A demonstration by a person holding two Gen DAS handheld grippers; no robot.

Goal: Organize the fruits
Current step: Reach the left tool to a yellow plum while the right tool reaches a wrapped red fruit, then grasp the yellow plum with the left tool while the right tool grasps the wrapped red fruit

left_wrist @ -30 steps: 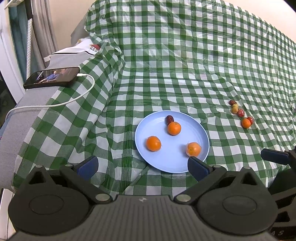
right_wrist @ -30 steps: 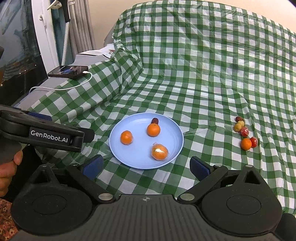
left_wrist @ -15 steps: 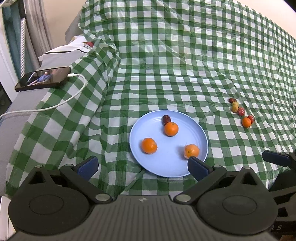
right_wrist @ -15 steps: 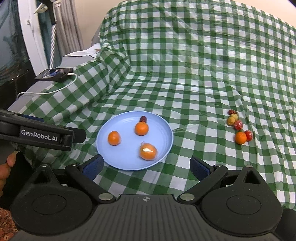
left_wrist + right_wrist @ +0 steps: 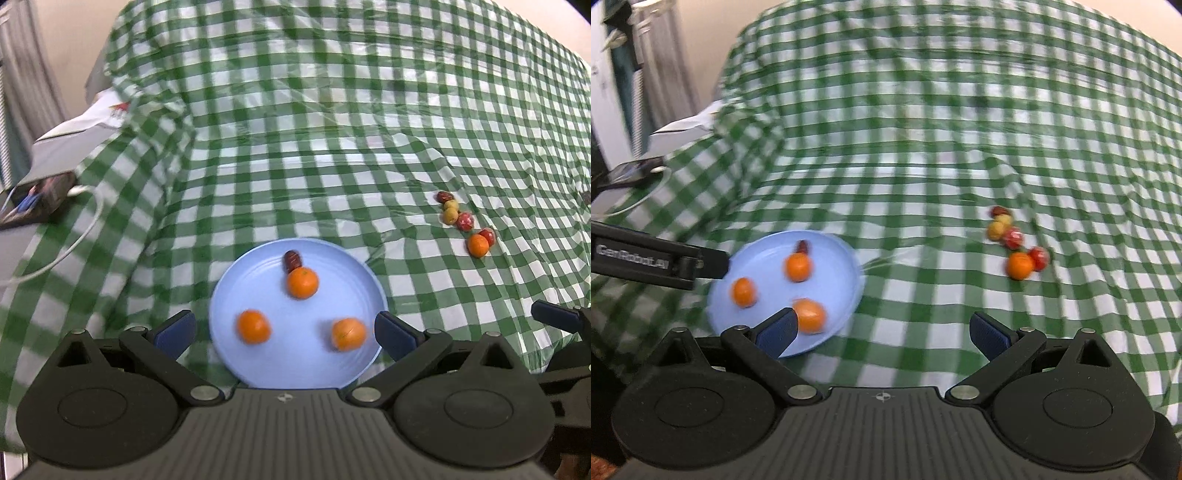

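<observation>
A light blue plate [image 5: 343, 254] lies on the green checked cloth and holds three oranges [image 5: 303, 282] and a dark red date [image 5: 291, 260]. It also shows in the right wrist view [image 5: 846, 254]. To its right lies a loose cluster of small fruits: an orange [image 5: 1019, 266], red ones [image 5: 1012, 238] and yellowish ones [image 5: 995, 229]; the cluster shows in the left wrist view too [image 5: 478, 245]. My left gripper [image 5: 284, 330] is open and empty just above the plate's near edge. My right gripper [image 5: 884, 330] is open and empty over the cloth, between plate and cluster.
A phone [image 5: 33, 199] with a white cable [image 5: 70, 251] lies on a grey surface at the far left. The checked cloth [image 5: 332, 129] rises up a backrest behind. The left gripper's body [image 5: 646, 254] reaches in at the left of the right wrist view.
Both grippers have moved forward and to the right. The plate has shifted left in the right wrist view and the loose fruit cluster has come nearer. Both stay open.
</observation>
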